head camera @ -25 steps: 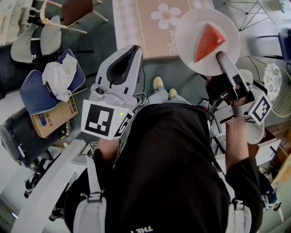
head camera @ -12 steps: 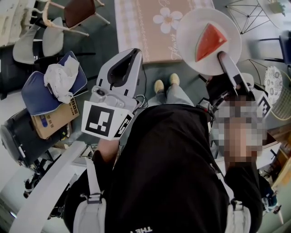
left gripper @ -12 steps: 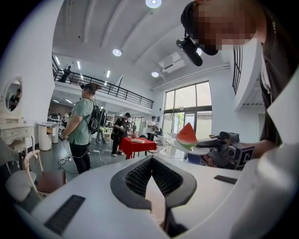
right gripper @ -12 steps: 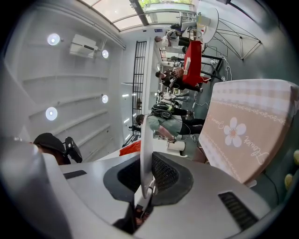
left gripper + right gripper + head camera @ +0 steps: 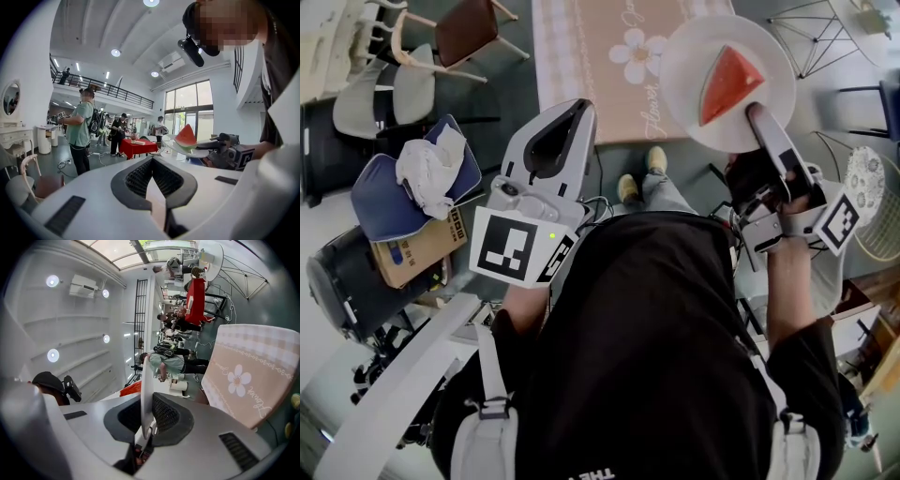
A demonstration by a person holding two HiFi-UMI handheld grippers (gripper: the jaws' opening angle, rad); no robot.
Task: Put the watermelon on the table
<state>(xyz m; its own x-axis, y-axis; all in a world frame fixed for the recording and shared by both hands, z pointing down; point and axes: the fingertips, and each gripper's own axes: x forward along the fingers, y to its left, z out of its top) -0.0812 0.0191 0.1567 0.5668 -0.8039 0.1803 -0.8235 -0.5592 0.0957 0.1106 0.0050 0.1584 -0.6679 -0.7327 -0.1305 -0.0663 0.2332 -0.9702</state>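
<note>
From the head view we see the right hand-held gripper [image 5: 754, 116] at 1 o'clock, its jaws narrowed on the near rim of a white plate [image 5: 689, 66]. The watermelon [image 5: 728, 84] is a red wedge lying on that plate, its point toward 1 o'clock. The plate overlaps the 3 o'clock edge of the worktop [image 5: 581, 66], which wears a pink checked cloth with a flower and sits at 12 o'clock. The left hand-held gripper [image 5: 565, 117] is at 10 o'clock, its jaw tips together with nothing between them. A blue chair [image 5: 380, 192] with crumpled white cloth stands at 9 o'clock. In the left gripper view we see its own jaws meet at the tips, empty. At 3 o'clock the plate [image 5: 201, 153] is carried in the air, roughly level, with the watermelon [image 5: 186, 136] on top, and a person [image 5: 79, 131] stands at 9 o'clock. In the right gripper view the plate [image 5: 146, 380] stands edge-on between the two pads, which press on it. The watermelon [image 5: 131, 389] shows at its 9 o'clock side and the worktop [image 5: 248, 380] at 3 o'clock.
</note>
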